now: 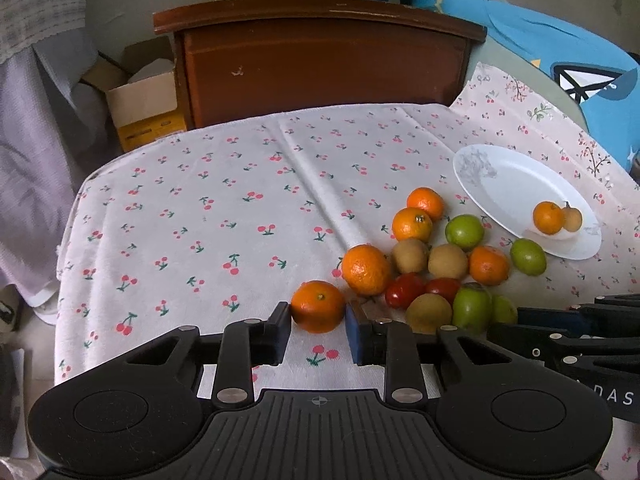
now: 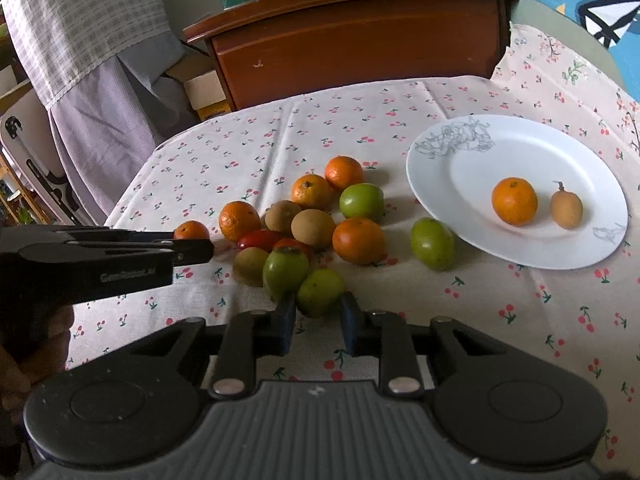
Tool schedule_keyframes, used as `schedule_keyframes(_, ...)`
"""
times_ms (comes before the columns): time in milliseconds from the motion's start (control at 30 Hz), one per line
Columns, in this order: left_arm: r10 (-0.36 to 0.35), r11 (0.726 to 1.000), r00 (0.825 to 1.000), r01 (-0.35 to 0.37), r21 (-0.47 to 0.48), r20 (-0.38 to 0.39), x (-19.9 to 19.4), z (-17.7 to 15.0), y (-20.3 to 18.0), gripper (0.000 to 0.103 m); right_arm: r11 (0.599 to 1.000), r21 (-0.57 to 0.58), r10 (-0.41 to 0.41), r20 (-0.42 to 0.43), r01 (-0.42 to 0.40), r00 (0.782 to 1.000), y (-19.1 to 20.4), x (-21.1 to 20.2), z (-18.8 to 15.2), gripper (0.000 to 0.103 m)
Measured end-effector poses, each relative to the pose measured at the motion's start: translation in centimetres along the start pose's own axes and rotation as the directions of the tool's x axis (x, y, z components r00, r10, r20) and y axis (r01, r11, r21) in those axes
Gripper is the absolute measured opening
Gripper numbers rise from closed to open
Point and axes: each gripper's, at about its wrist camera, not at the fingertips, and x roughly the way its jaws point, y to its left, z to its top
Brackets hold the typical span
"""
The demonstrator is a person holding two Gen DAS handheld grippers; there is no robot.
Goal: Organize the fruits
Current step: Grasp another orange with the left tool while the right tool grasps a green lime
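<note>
On the cherry-print cloth (image 1: 200,220) lies a pile of oranges, green fruits, brown fruits and red tomatoes (image 1: 404,290). My left gripper (image 1: 318,312) is shut on the orange (image 1: 318,306) at the pile's near left end, a pad against each side. From the right wrist view it (image 2: 192,250) shows side-on beside that orange (image 2: 191,230). My right gripper (image 2: 318,308) is shut on the nearest green fruit (image 2: 320,292). A white plate (image 2: 480,152) to the right holds an orange (image 2: 514,201) and a small brown fruit (image 2: 566,210). One green fruit (image 2: 433,244) lies alone beside the plate.
A brown wooden cabinet (image 1: 320,60) stands behind the table, an open cardboard box (image 1: 140,96) to its left. A blue cushion (image 1: 580,52) sits at the back right. The cloth's left edge (image 1: 68,240) drops off. A hand (image 2: 40,344) holds the left gripper.
</note>
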Motion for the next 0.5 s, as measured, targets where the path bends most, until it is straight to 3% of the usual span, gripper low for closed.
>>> schedule_keyframes(500,-0.032,0.999,0.999,0.033,-0.028,0.026,-2.2,0.3,-1.0,0.027,1.0,0.0,0.017,0.024,-0.017,1.0,-0.2,-1.9,-0.1,0.024)
